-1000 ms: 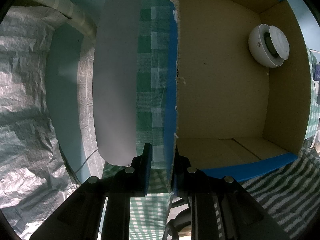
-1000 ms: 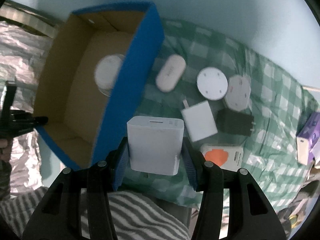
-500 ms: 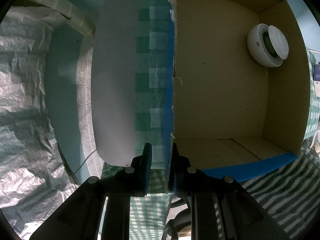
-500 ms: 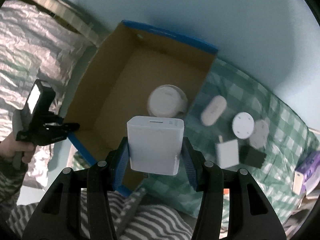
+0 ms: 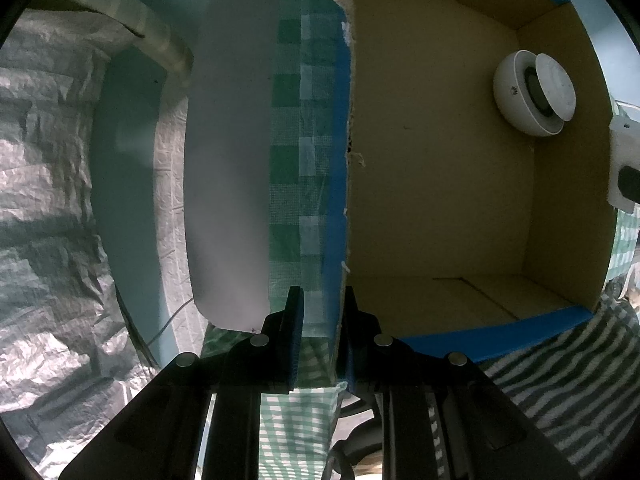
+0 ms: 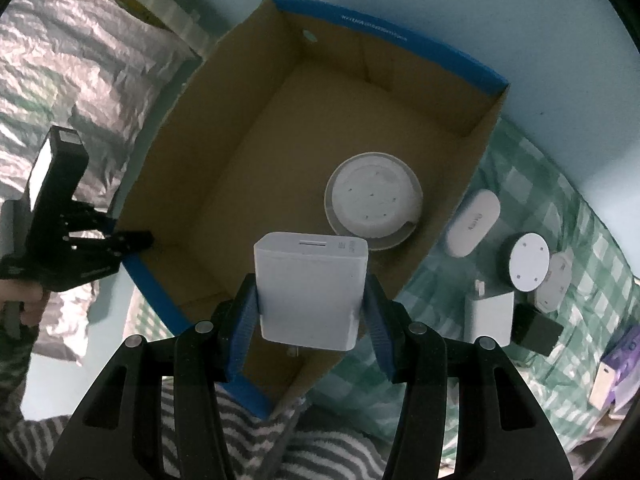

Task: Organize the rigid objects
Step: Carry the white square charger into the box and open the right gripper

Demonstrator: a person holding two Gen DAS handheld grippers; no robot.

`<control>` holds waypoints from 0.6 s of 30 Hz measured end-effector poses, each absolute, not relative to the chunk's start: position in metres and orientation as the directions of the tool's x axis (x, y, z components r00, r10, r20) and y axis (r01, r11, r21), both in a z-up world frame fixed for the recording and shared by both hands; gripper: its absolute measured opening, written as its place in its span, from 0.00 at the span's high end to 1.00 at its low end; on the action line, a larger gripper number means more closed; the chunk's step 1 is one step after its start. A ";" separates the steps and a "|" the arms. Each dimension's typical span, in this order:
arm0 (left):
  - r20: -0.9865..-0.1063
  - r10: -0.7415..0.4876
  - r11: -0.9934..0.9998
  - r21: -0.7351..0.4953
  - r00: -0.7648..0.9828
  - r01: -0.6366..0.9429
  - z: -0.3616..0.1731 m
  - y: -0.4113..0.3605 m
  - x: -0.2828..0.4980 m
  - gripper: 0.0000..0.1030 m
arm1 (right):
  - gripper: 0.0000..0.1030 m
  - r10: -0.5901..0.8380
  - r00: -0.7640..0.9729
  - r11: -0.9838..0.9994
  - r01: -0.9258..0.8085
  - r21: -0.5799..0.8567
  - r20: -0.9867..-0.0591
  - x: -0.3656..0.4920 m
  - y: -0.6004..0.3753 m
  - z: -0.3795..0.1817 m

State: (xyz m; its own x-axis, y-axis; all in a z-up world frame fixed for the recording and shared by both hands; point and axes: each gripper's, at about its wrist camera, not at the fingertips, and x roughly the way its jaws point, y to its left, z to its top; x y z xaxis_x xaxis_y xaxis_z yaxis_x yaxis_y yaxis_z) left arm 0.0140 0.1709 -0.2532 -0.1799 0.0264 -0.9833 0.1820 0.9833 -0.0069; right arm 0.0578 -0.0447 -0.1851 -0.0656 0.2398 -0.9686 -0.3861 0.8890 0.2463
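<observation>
A blue cardboard box (image 6: 224, 184) with a brown inside stands open on a checked cloth. A round white device (image 6: 374, 206) lies in it, also in the left wrist view (image 5: 532, 92). My right gripper (image 6: 310, 308) is shut on a white square charger (image 6: 310, 288) and holds it above the box's near end. The charger shows at the right edge of the left wrist view (image 5: 624, 160). My left gripper (image 5: 322, 336) is shut on the box's left wall (image 5: 342, 184); it shows at the left of the right wrist view (image 6: 132, 240).
On the green checked cloth (image 6: 540, 184) right of the box lie a white oval case (image 6: 474, 224), a round white puck (image 6: 528, 262), a white plug adapter (image 6: 492, 316), a black adapter (image 6: 536, 330) and a purple box (image 6: 616, 364). Crinkled silver sheet (image 5: 44, 200) lies to the left.
My right gripper has carried the white charger from beside the box to over its open inside and come closer to it. My left gripper has kept its hold on the box wall.
</observation>
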 end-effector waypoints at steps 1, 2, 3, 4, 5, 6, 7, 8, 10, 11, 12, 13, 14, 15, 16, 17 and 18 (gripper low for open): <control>-0.983 0.027 0.983 -0.006 -0.179 0.182 -0.253 0.171 0.014 0.83 | 0.50 0.238 -0.067 0.890 -0.385 0.245 -0.969 0.058 -0.045 -0.187; -0.984 0.026 0.983 -0.007 -0.179 0.181 -0.253 0.171 0.014 0.83 | 0.50 0.234 -0.068 0.891 -0.383 0.242 -0.970 0.058 -0.046 -0.189; -0.984 0.026 0.984 -0.007 -0.179 0.180 -0.253 0.171 0.014 0.83 | 0.50 0.232 -0.070 0.892 -0.382 0.241 -0.970 0.058 -0.046 -0.192; -0.984 0.026 0.984 -0.007 -0.179 0.179 -0.253 0.171 0.014 0.83 | 0.50 0.232 -0.072 0.893 -0.380 0.242 -0.970 0.058 -0.047 -0.194; -0.984 0.026 0.984 -0.006 -0.179 0.180 -0.253 0.171 0.014 0.83 | 0.50 0.232 -0.072 0.895 -0.376 0.242 -0.970 0.059 -0.048 -0.196; -0.983 0.026 0.983 -0.007 -0.179 0.181 -0.253 0.171 0.014 0.83 | 0.50 0.229 -0.073 0.896 -0.374 0.239 -0.971 0.059 -0.049 -0.197; -0.983 0.025 0.983 -0.008 -0.180 0.183 -0.253 0.171 0.014 0.83 | 0.50 0.225 -0.075 0.897 -0.372 0.236 -0.972 0.060 -0.049 -0.199; -0.983 0.024 0.983 -0.009 -0.180 0.184 -0.253 0.171 0.014 0.83 | 0.50 0.222 -0.081 0.900 -0.367 0.236 -0.972 0.060 -0.051 -0.202; -0.983 0.028 0.982 -0.006 -0.179 0.187 -0.252 0.171 0.014 0.83 | 0.50 0.236 -0.096 0.897 -0.361 0.255 -0.967 0.059 -0.052 -0.204; -0.983 0.030 0.982 -0.005 -0.179 0.187 -0.252 0.171 0.014 0.83 | 0.50 0.240 -0.092 0.896 -0.362 0.257 -0.966 0.059 -0.053 -0.203; -0.984 0.030 0.982 -0.004 -0.178 0.186 -0.252 0.171 0.013 0.83 | 0.50 0.241 -0.089 0.896 -0.363 0.257 -0.966 0.059 -0.052 -0.202; -0.984 0.030 0.983 -0.003 -0.178 0.185 -0.253 0.172 0.013 0.83 | 0.50 0.242 -0.086 0.896 -0.363 0.256 -0.967 0.059 -0.052 -0.202; -0.984 0.030 0.983 -0.003 -0.178 0.185 -0.253 0.171 0.013 0.83 | 0.50 0.243 -0.084 0.896 -0.363 0.257 -0.966 0.059 -0.052 -0.202; -0.984 0.029 0.983 -0.004 -0.178 0.184 -0.253 0.171 0.013 0.83 | 0.50 0.243 -0.084 0.895 -0.364 0.256 -0.967 0.059 -0.052 -0.202; -0.984 0.029 0.983 -0.004 -0.178 0.183 -0.253 0.172 0.013 0.83 | 0.50 0.240 -0.083 0.896 -0.364 0.253 -0.967 0.059 -0.052 -0.202; -0.984 0.031 0.983 -0.003 -0.178 0.184 -0.253 0.171 0.013 0.83 | 0.50 0.239 -0.081 0.896 -0.365 0.252 -0.968 0.059 -0.051 -0.202; -0.984 0.032 0.983 -0.002 -0.178 0.184 -0.253 0.171 0.013 0.83 | 0.50 0.240 -0.081 0.896 -0.365 0.253 -0.967 0.058 -0.051 -0.201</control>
State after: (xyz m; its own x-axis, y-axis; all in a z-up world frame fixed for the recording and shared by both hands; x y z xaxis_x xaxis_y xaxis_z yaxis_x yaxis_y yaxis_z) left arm 0.0129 0.1715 -0.2531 -0.1776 0.0315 -0.9836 0.1845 0.9828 -0.0018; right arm 0.0584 -0.0510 -0.2013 -0.0811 0.2399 -0.9674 -0.3655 0.8958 0.2528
